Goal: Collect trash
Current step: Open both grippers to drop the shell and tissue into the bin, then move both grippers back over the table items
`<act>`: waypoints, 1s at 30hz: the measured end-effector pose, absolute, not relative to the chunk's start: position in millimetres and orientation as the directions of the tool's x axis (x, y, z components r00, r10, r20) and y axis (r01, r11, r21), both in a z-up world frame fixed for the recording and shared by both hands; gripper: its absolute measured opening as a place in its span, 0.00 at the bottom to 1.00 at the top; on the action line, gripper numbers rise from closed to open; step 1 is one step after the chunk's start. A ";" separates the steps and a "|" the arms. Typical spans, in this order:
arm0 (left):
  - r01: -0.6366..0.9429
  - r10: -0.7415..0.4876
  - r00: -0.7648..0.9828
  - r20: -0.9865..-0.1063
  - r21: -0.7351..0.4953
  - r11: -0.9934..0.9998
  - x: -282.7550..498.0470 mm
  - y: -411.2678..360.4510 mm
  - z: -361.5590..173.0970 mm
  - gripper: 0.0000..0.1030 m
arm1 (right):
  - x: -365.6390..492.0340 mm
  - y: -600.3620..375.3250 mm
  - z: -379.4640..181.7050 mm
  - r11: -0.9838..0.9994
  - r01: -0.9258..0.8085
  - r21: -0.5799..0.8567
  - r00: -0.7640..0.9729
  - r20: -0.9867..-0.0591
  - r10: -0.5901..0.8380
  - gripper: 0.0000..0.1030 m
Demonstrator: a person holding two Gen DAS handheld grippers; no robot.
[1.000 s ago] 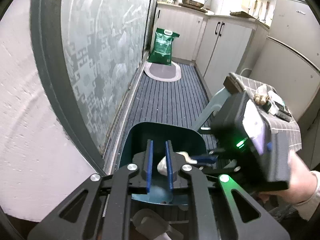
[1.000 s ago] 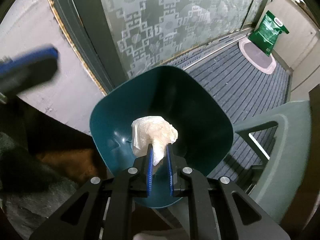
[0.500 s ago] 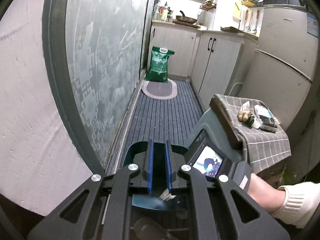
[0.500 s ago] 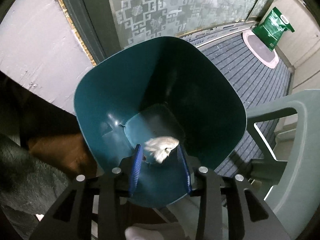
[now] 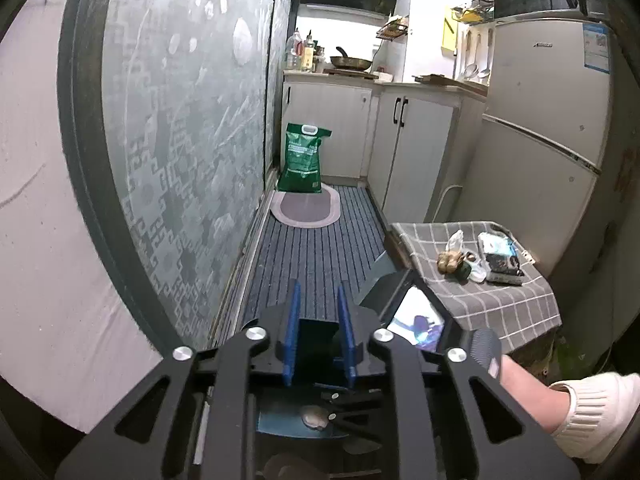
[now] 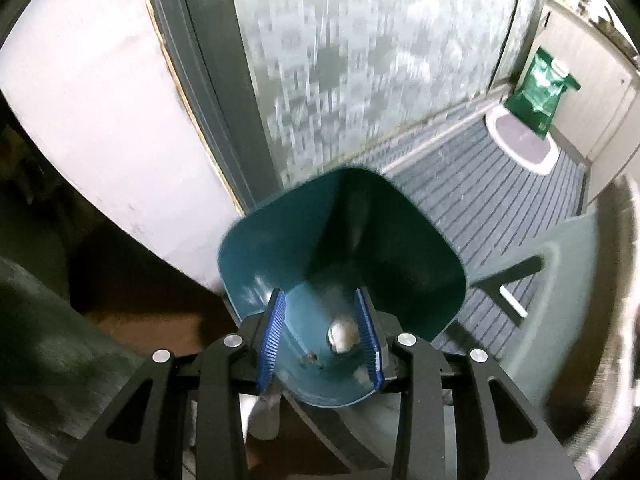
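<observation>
1 teal trash bin [image 6: 400,256] fills the lower middle of the right wrist view, its mouth facing up toward the camera and its walls narrowing to a floor at the bottom centre of the frame. 1 crumpled white wad of tissue [image 6: 343,330] lies on that floor, a rounded lump with no clear long axis, apart from both blue pads. The right gripper [image 6: 323,340] hangs above the bin with its jaws released and parted, 1 pad on each side of the wad as seen from above, gripping nothing. In the left wrist view the left gripper [image 5: 318,332] points along the striped floor mat [image 5: 320,248]; its jaws are opening, with only the bin's dark inside showing in the gap. The same wad [image 5: 316,416] shows low in that frame, under the gripper's frame, resting in the bin [image 5: 280,420]. At lower right a hand [image 5: 520,376] in a cream sleeve [image 5: 588,416] holds the other gripper's body, whose small screen [image 5: 416,326] is lit. 1 green sack [image 5: 303,158] stands upright at the far end of the floor, beside 1 oval rug [image 5: 306,210]. At the right of the frame, 1 checked cloth [image 5: 500,304] covers a low stand and carries several small items, too small to count surely. 1 grey plastic chair [image 6: 560,280] shows at the right of the right wrist view.
</observation>
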State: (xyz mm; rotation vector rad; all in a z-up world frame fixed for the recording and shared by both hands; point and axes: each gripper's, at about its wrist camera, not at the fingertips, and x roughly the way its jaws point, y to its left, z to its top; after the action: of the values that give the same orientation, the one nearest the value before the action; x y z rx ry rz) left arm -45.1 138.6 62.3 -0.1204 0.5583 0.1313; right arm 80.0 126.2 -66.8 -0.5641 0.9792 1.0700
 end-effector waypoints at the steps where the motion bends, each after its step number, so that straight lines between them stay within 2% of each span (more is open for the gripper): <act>1: -0.154 0.089 0.842 -0.532 -0.080 0.985 -43.9 136.4 64.2 0.23 | 81.5 122.6 -59.6 0.409 -0.910 0.065 0.152 -0.866 0.476 0.35; 5: -0.137 0.066 0.848 -0.526 -0.096 0.986 -37.1 130.4 70.9 0.30 | 90.6 101.4 -29.7 0.434 -0.898 0.068 0.191 -0.829 0.526 0.36; 10: -0.122 0.043 0.851 -0.523 -0.117 0.986 -23.5 121.1 74.0 0.45 | 106.7 69.1 -2.4 0.483 -0.873 0.065 0.253 -0.787 0.563 0.41; 15: -0.098 0.021 0.848 -0.529 -0.118 0.988 -9.4 109.7 72.9 0.49 | 127.6 31.8 15.9 0.548 -0.835 0.055 0.324 -0.756 0.569 0.47; 22: -0.029 -0.003 0.836 -0.548 -0.050 0.998 26.7 82.9 72.5 0.53 | 155.1 -24.8 24.4 0.618 -0.784 0.052 0.388 -0.736 0.555 0.54; 30: 0.037 -0.058 0.819 -0.571 -0.050 0.998 62.2 61.9 64.8 0.59 | 182.4 -86.8 29.4 0.688 -0.725 0.041 0.458 -0.717 0.525 0.67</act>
State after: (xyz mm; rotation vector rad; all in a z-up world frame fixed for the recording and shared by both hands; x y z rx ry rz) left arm 62.2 61.9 64.8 -0.0369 0.6096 -0.0507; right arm 182.4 -86.8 29.4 -0.2887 0.7718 0.7832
